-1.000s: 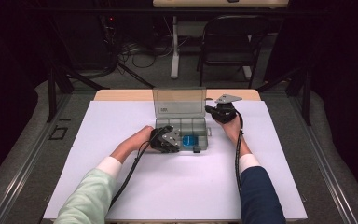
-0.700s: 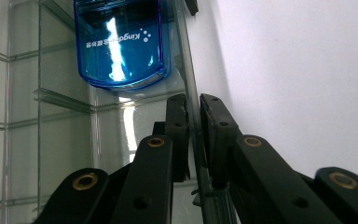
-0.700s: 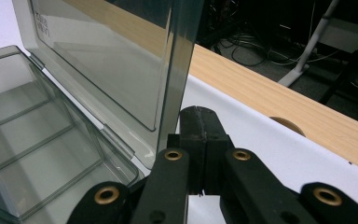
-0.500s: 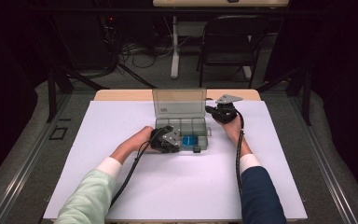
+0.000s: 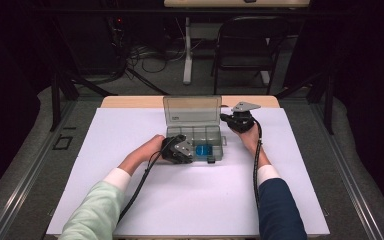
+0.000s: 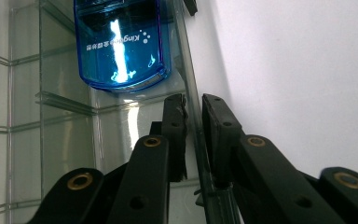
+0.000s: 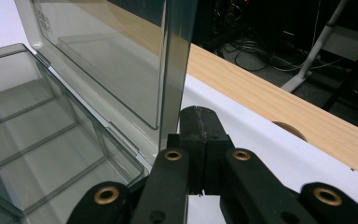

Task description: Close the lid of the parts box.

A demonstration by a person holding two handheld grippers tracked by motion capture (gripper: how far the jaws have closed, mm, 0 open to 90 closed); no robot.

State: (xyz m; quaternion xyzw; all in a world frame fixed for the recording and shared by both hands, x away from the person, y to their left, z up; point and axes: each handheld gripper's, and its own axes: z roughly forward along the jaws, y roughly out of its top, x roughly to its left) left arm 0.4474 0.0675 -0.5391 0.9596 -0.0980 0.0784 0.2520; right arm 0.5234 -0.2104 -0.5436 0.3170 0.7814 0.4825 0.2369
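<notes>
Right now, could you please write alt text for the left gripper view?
Two black tongs straddle the front wall of a clear plastic box, one jaw inside, one outside. A blue case lies in a compartment beyond them; white table to the right.

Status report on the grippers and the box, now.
Left gripper astride the clear box's front wall, jaws just easing open. Right gripper shut, beside the upright lid. Blue case inside. Nothing obstructing.

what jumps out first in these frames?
The clear compartment box at mid-table on the white sheet, its lid standing open. A bright blue translucent item lies in a front compartment. The left gripper straddles the box's front wall, its jaws having just been opening, while the right gripper, jaws shut, sits beside the lid's edge.
</notes>
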